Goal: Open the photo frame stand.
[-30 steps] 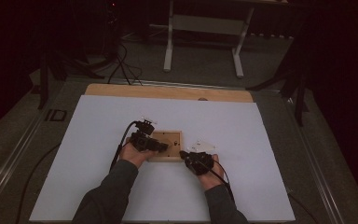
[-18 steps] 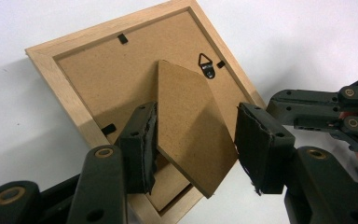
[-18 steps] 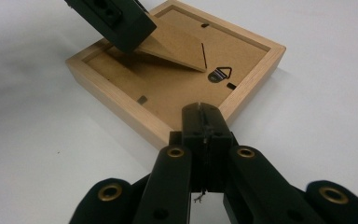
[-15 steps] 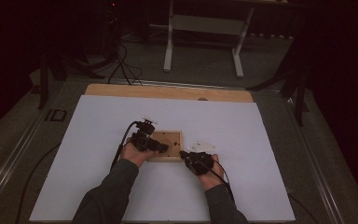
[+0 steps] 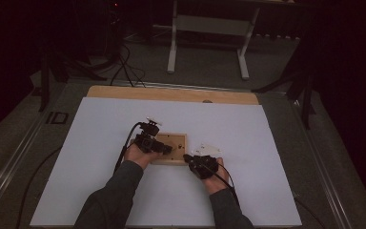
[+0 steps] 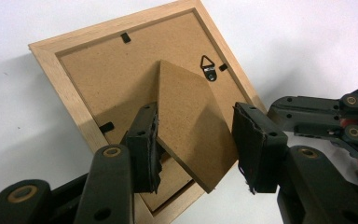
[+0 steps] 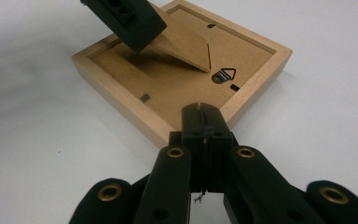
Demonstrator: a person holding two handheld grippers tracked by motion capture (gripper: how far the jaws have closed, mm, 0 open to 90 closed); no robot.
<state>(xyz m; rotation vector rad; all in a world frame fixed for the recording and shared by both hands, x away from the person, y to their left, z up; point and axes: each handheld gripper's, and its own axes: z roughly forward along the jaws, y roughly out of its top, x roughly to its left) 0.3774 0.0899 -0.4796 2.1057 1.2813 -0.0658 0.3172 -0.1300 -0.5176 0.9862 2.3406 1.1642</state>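
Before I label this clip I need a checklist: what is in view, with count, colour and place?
picture frame: one, light wood, face down mid-table
stand flap: one, brown board, lifted off the frame's back, between the left jaws
hanger ring: one, metal, on the backing
table cover: one, white, over the table
wooden strip: one, at the far edge
left gripper: one, black, jaws just closing around the flap, right pad apart
right gripper: one, black, shut, at the frame's edge
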